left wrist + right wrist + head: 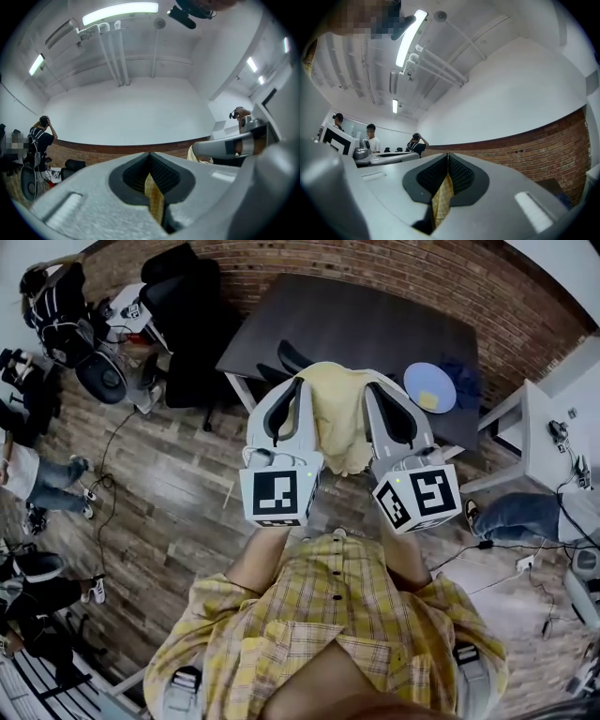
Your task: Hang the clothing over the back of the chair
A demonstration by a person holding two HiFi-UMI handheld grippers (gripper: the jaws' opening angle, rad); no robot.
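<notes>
Yellow clothing (337,423), left hand-held gripper (298,388) clamped on it, right hand-held gripper (373,390) too

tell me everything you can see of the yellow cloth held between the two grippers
The pale yellow soft cloth hangs bunched in loose folds between the left gripper and the right gripper, each shut on an upper edge. Close up, its weave shows a fine check. Held aloft, it shows against the dark rectangular table; nothing else visibly touches it.
</notes>
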